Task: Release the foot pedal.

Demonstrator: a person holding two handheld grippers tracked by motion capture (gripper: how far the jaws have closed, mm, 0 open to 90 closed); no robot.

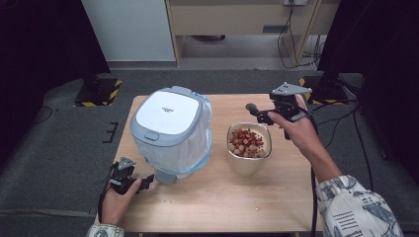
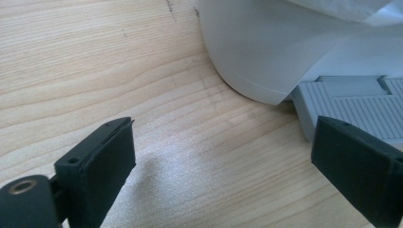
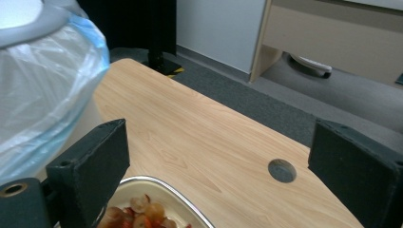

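White lidded bin (image 1: pixel 170 131), clear bag liner, mid-worktop (image 1: pixel 222 207). Round metal bowl (image 1: pixel 248 148) holds reddish fruit pieces. Left hand-held gripper (image 1: pixel 146 181) and right hand-held gripper (image 1: pixel 257 112): both wide open, empty.

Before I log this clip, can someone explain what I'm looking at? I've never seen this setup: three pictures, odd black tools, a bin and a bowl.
There is no robot here. A person holds a two-jaw tool in each hand. The high view looks down on the wooden table from above the person. The other two pictures come from cameras riding on the tools, looking along their black jaws.

On the table stands a white pedal bin with a grey-rimmed lid and a plastic liner, and beside it a metal bowl of small red and tan pieces, probably food.

The left hand-held gripper sits low by the bin's grey pedal, jaws open. The right hand-held gripper is raised behind the bowl, jaws open too. Neither holds anything.
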